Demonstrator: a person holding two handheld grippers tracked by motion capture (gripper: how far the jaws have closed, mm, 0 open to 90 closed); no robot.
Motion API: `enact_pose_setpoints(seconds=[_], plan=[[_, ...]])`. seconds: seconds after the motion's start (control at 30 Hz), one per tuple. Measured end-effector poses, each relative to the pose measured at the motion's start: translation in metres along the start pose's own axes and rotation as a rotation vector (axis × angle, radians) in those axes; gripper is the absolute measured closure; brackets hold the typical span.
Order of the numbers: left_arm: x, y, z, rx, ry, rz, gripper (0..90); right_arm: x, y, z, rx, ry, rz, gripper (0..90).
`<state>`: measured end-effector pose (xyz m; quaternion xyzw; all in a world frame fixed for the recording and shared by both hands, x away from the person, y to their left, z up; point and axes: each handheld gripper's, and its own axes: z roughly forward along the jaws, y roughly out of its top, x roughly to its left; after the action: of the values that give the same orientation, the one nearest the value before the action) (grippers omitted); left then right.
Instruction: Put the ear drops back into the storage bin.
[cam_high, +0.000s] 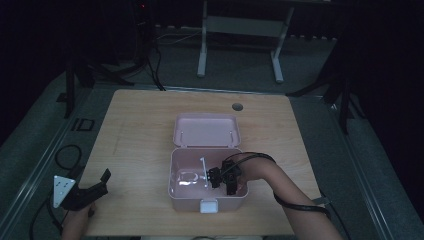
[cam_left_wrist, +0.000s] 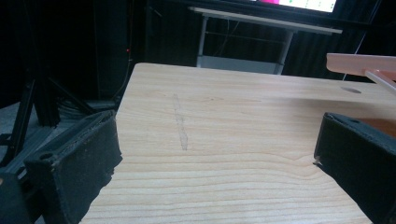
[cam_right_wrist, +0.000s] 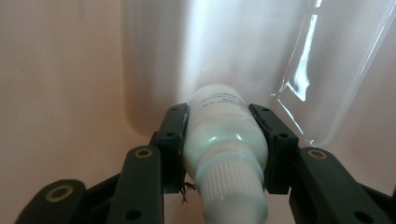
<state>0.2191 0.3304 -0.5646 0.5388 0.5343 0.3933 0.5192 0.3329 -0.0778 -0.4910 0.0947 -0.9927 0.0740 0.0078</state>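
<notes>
So the table (cam_high: 140, 130) has loads of bare wood on its left half, and the pink box (cam_high: 176, 192) sits a bit right of centre with its lid (cam_high: 206, 131) flopped back flat at 12 o'clock, so nothing hangs over the opening. Inside the box is where it gets tight: the right gripper (cam_high: 223, 179) is down in the right half, jaws clamped on a small white bottle (cam_right_wrist: 224, 135), cap end toward the camera and the bottom pointing at the box wall. In my opinion the main risk is that the bottle is round and smooth, and the pads grab it on the sides only, so a bump against the wall at 3 o'clock or the rim could twist it or pop it loose. There's also some clear plastic (cam_high: 188, 176) at 9 o'clock of the bottle that could snag or drag along. Straight up looks like the clean way out. The left gripper (cam_high: 95, 187) is parked at the table's 8 o'clock edge, jaws wide apart, nothing in them, well clear of the box.
</notes>
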Motion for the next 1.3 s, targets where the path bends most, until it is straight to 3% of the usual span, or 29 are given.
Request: enact_pose_setpoints(seconds=[0.37,0.63,0.97,1.13,1.3], plan=[[0.000,0.000,0.000,-0.002,0.000,-0.003,0.4,0.000,-0.001,-0.004,-0.009,0.014,0.001,58.1],[0.000,0.000,0.000,-0.001,0.001,-0.003,0.4,0.001,-0.008,-0.026,-0.061,-0.017,0.017,55.6],[0.000,0.000,0.000,-0.001,0.003,-0.001,0.4,0.005,-0.022,-0.062,-0.164,-0.071,0.029,53.3],[0.000,0.000,0.000,-0.001,0.002,-0.003,0.4,0.007,-0.033,-0.089,-0.270,-0.118,0.056,45.0],[0.000,0.000,0.000,-0.001,0.002,-0.003,0.4,0.009,-0.048,-0.109,-0.341,-0.177,0.102,30.1]])
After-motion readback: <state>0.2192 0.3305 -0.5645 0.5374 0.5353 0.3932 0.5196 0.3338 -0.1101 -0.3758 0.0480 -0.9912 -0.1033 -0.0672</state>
